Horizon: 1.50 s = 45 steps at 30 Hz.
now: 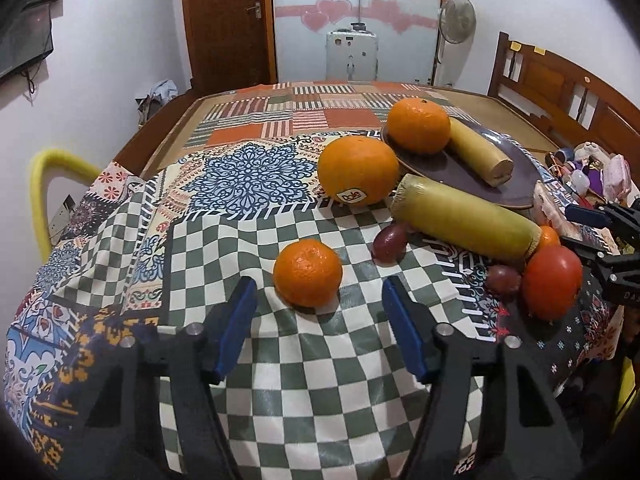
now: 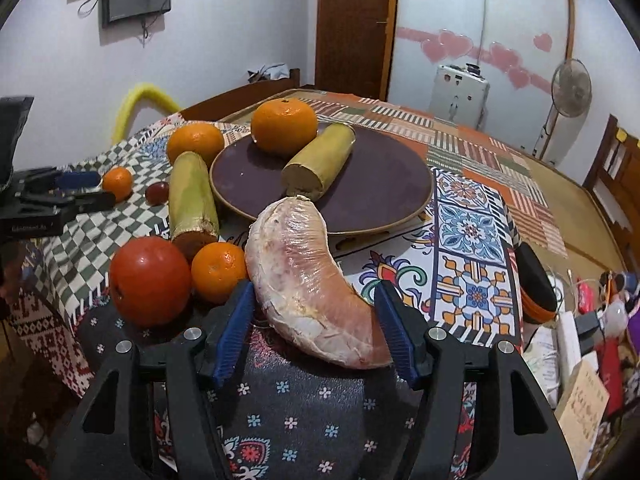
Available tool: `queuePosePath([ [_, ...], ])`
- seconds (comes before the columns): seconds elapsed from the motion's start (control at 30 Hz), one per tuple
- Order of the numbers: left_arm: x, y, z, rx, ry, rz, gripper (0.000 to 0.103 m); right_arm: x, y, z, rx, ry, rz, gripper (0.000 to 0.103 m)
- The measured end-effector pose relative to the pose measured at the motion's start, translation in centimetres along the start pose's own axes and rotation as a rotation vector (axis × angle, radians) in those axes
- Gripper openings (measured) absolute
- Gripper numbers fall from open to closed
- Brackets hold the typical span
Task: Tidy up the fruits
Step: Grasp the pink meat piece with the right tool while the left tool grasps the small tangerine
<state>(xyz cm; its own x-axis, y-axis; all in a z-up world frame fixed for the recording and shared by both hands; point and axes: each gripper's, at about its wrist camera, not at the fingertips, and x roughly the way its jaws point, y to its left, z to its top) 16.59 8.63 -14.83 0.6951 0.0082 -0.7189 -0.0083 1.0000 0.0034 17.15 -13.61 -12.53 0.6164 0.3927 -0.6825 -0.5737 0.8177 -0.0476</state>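
A dark plate holds a mandarin and a sugarcane piece. On the cloth lie a large Dole orange, a small mandarin, a second sugarcane piece, a red tomato, another mandarin, two dark plums, and a wrapped pomelo wedge. My left gripper is open just before the small mandarin. My right gripper is open around the wedge.
A patterned cloth covers the table. Clutter of small items sits at the right edge. A yellow chair back stands left; a wooden bench, a fan and a door are behind.
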Motion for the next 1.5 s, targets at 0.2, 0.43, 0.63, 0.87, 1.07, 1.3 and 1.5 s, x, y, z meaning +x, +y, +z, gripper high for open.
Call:
queuePosePath([
  [0.2,0.9,0.5,0.4,-0.021,0.005,0.006,0.052,0.1,-0.4,0.1,-0.008,0.009,0.03,0.057],
  [0.43,1.4,1.1,0.6,-0.031,-0.005,0.011,0.044,-0.9,-0.2,-0.2,0.031,-0.025,0.068,0.036],
  [0.63,1.4,1.2,0.7,-0.027,-0.008,-0.004,0.037,-1.7,-0.6,-0.5,0.057,-0.029,0.027,0.031],
  [0.87,-0.4,-0.6,-0.1,0.015,-0.018,-0.065,0.037,-0.6,-1.3,0.3,0.045,0.014,0.034,0.043],
  [1.07,-2.0,-2.8,-0.4,0.067,-0.041,-0.092,0.037,0.7,-1.5,0.9,0.046,0.044,0.045,0.05],
  [1.3,-2.7,-4.1,-0.1,0.093,-0.06,-0.107,0.037,0.3,-1.4,0.9,0.056,0.019,0.037,0.043],
  [1.5,-2.9,-4.2,1.1,0.081,-0.084,-0.114,0.037,-2.0,-1.8,1.6,0.081,-0.05,0.029,0.041],
])
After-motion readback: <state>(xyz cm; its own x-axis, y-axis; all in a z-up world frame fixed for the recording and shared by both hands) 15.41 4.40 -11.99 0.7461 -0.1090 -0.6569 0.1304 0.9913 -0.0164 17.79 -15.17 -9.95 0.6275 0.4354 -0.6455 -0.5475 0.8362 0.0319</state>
